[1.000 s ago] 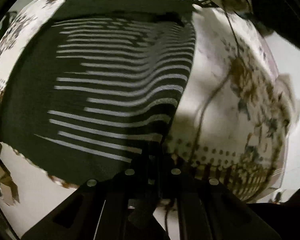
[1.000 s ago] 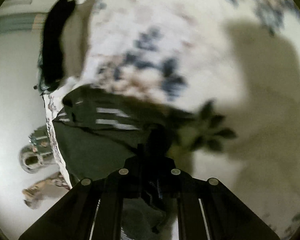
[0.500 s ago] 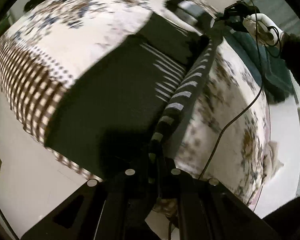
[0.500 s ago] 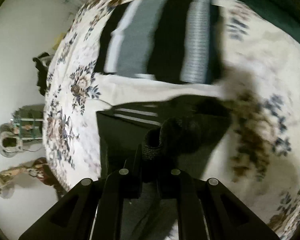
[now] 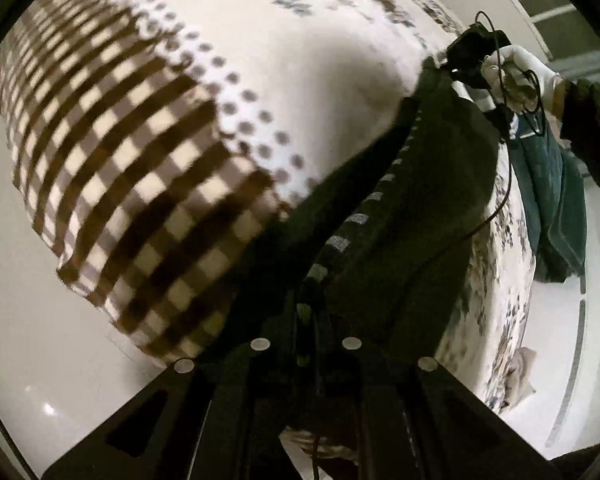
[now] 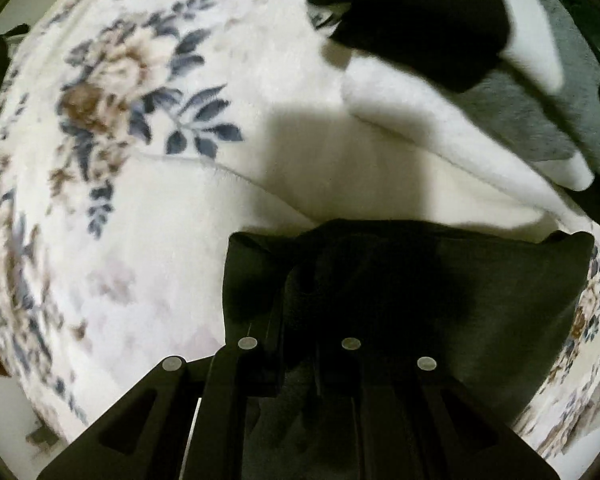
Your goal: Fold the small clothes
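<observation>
A dark green garment with pale stripes hangs stretched between my two grippers above the bed. My left gripper is shut on its striped edge. The cloth runs up to my right gripper, held by a white-gloved hand. In the right wrist view my right gripper is shut on the same garment, which drapes over the fingers and hides them.
The bed has a floral cover with a brown checked border. A stack of folded black, white and grey clothes lies at the far right. A teal garment hangs off the bed's edge. White floor lies beside the bed.
The garment has been lifted off the bed and swung over. My left gripper has moved toward the checked border. My right gripper has moved close to the folded stack.
</observation>
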`<action>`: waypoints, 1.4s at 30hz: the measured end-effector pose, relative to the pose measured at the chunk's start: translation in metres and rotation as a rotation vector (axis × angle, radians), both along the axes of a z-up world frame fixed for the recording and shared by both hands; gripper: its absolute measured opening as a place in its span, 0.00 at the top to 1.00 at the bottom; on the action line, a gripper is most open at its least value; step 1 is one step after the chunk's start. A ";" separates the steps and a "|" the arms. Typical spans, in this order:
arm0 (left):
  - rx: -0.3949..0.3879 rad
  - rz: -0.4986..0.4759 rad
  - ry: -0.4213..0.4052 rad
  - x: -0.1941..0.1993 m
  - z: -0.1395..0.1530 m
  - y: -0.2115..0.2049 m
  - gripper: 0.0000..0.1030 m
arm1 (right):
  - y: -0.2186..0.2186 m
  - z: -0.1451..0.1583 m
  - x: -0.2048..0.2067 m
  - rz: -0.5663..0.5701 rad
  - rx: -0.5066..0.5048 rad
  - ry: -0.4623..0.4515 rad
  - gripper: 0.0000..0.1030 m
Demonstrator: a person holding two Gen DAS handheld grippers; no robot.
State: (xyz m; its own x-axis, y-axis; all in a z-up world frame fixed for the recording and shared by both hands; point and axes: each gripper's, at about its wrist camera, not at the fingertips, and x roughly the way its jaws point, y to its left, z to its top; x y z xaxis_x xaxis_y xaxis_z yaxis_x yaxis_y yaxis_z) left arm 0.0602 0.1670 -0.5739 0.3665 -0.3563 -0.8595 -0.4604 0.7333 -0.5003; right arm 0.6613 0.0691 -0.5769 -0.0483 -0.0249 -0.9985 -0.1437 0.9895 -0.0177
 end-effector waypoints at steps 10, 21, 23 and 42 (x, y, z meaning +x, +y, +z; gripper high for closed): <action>-0.035 0.078 0.134 -0.024 -0.014 0.040 0.61 | -0.035 0.030 -0.029 -0.099 0.343 0.165 0.47; 0.035 -0.063 0.096 -0.008 0.004 0.012 0.46 | -0.152 0.027 -0.295 -0.128 0.382 0.287 0.36; 0.069 -0.106 0.107 0.003 -0.003 -0.003 0.46 | -0.174 -0.003 -0.363 -0.222 0.404 0.365 0.36; 0.219 -0.278 -0.014 0.120 0.036 -0.030 0.45 | -0.222 -0.035 -0.522 -0.434 0.521 0.324 0.36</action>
